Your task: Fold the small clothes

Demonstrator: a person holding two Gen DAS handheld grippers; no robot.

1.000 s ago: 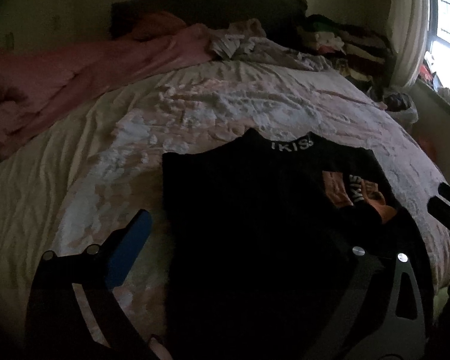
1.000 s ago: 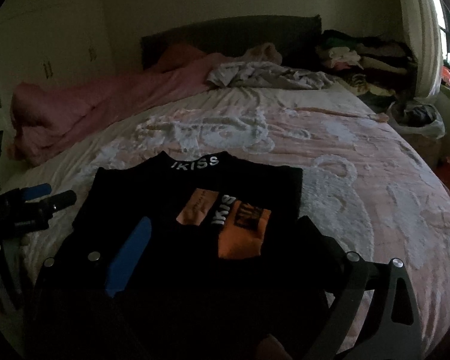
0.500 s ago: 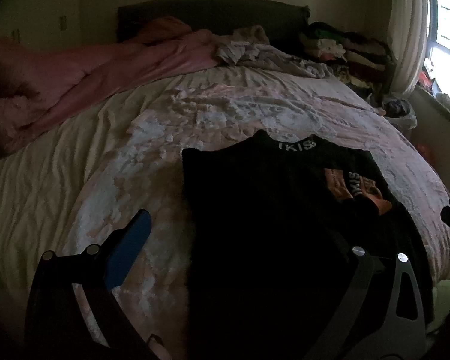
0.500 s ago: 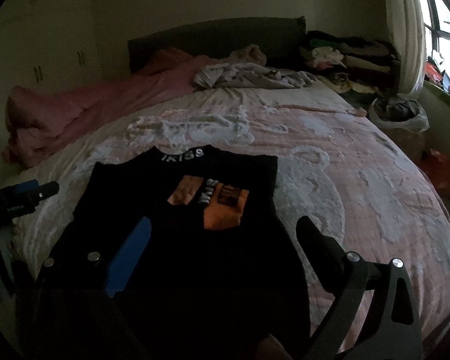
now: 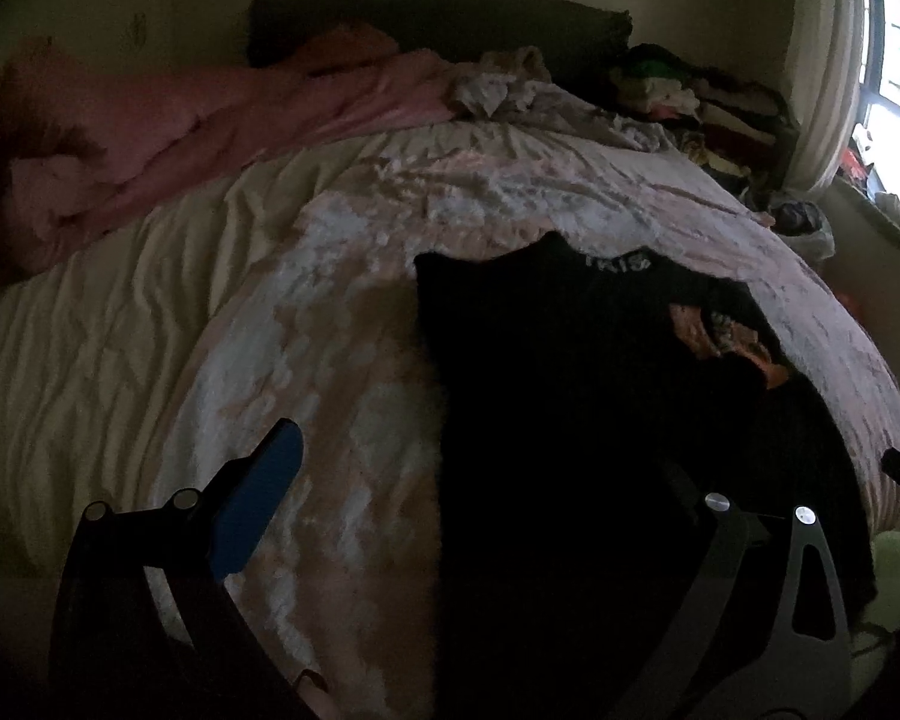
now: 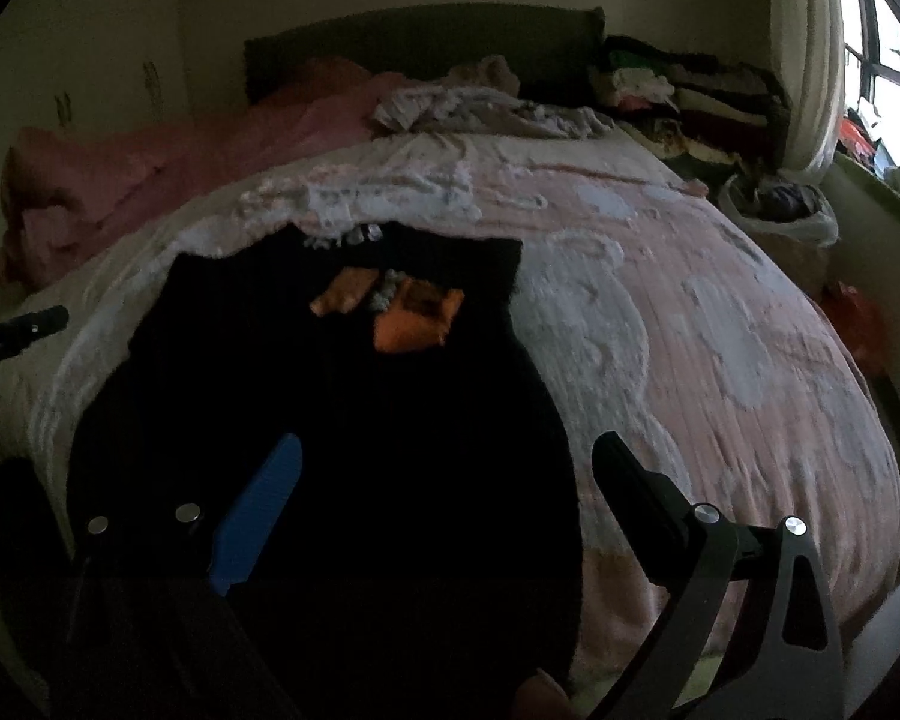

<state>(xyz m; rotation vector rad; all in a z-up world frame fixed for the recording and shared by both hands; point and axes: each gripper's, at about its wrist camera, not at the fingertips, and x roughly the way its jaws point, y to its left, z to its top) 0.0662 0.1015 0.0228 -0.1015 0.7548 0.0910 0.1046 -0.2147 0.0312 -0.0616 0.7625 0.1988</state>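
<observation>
Two spread hand-held grippers, left (image 5: 480, 480) and right (image 6: 450, 468), over black top (image 6: 342, 420); pink duvet (image 6: 150, 162) beyond.

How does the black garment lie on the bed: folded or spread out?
Spread out. The black garment lies flat on the bed, collar and orange print facing up, no layer doubled over.

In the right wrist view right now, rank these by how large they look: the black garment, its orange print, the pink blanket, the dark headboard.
1. Black garment, nearest the camera, so partly flattered.
2. and 3. Pink blanket and dark headboard: too alike to rank.
4. Orange print.
</observation>
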